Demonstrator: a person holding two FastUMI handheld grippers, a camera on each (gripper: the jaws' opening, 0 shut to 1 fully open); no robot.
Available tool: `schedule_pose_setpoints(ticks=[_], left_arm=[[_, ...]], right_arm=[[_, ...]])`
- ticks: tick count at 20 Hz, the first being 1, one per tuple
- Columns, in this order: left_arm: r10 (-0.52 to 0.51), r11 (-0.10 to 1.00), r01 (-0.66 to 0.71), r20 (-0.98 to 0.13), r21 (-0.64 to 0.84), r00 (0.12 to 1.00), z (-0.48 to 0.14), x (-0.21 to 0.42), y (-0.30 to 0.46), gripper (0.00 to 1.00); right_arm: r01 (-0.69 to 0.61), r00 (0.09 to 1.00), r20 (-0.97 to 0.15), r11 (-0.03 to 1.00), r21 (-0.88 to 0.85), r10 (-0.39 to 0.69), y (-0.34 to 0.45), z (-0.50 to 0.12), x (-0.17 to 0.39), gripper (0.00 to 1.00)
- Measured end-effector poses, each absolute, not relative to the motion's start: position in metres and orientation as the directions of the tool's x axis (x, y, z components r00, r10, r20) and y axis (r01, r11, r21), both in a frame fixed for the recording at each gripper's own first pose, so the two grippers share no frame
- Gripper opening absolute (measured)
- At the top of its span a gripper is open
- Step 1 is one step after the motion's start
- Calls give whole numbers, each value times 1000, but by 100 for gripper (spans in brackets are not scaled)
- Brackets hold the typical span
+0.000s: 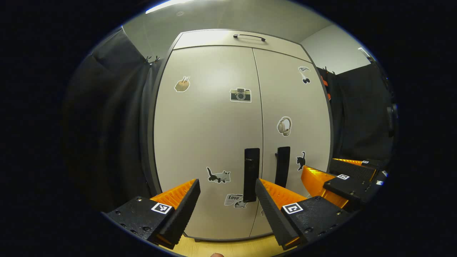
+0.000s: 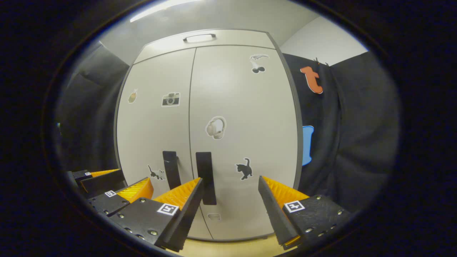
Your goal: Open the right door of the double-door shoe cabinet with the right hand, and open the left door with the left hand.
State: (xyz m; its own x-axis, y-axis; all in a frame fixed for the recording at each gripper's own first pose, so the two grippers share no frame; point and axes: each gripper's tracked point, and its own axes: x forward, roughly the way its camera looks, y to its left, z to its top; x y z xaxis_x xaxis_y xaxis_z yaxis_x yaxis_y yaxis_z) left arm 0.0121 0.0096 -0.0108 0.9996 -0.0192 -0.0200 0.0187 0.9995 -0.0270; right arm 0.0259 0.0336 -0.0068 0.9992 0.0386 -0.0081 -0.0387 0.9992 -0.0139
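Pale grey doors of the shoe cabinet (image 2: 228,135) stand closed in front of me, the seam between them unbroken. My right gripper (image 2: 230,194) hangs with its jaws spread wide and holding nothing, the right door's black handle (image 2: 206,178) just behind its left finger rather than centred in the gap. I judge I should shift left until that handle sits between both fingers, push in, then close firmly before pulling outward along the hinge arc. My left gripper (image 1: 227,196) is likewise released and empty, the left door's handle (image 1: 251,175) near its right finger; it needs the same centring. Rushing either grasp risks slipping off.
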Motion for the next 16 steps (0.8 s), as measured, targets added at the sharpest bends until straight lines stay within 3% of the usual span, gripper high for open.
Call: schedule_pose_setpoints(ticks=[2,11,12,15,16], left_arm=[[-7,1000,6,-19,-25,1000,-10,12,17,94],[51,999,-52,-42,-12,998,-14,5,54,96],[60,998,-60,-46,-10,997,-15,5,58,96],[83,996,-84,-55,-13,995,-16,3,69,96],[87,996,-88,-57,-17,995,-17,3,71,96]], right_arm=[[-44,999,-14,999,-28,44,42,-8,33,84],[-65,997,-40,995,-74,62,73,-21,73,85],[-71,997,-47,995,-74,68,75,-23,77,71],[-82,994,-73,994,-76,77,81,-36,91,69],[-68,995,-75,995,-75,62,78,-34,91,60]])
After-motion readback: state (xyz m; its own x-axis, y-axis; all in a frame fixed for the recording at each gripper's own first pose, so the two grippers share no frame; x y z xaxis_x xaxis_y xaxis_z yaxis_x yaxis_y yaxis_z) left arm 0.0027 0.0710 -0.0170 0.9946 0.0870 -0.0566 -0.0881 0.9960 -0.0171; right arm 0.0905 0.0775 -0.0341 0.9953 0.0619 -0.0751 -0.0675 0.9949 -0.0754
